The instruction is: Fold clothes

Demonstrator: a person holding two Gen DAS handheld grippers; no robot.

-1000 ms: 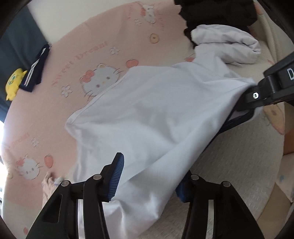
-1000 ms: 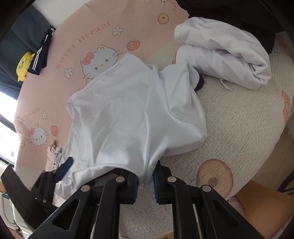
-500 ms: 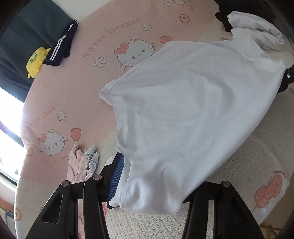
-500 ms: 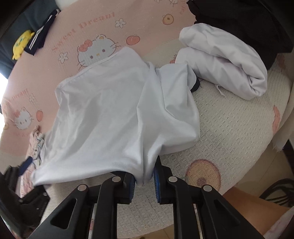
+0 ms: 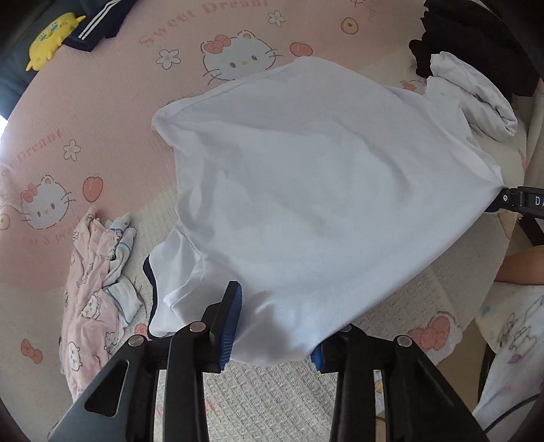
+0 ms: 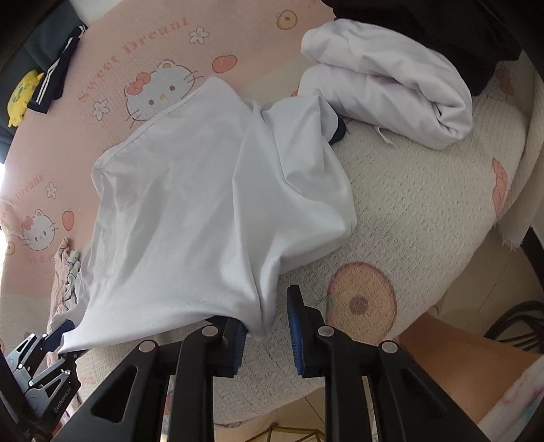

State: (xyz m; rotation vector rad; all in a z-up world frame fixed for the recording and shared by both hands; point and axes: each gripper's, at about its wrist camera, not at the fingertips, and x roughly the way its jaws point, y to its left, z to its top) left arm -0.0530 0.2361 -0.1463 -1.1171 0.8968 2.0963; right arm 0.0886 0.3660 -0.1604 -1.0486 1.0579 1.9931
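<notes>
**Shirt lying mid-bed, other clothes ringing it**

The shirt [image 5: 306, 190] is lying spread across the middle of the bed [image 5: 112, 142]. Behind the shirt, to its right, a folded garment [image 6: 391, 81] is resting, with a dark pile [image 6: 442, 27] sitting behind that. Left of the shirt's near corner a crumpled printed garment [image 5: 91, 292] is lying on the bed. Far behind the shirt on the left, a striped garment [image 5: 98, 23] and a plush toy [image 5: 51, 37] are sitting side by side.
</notes>
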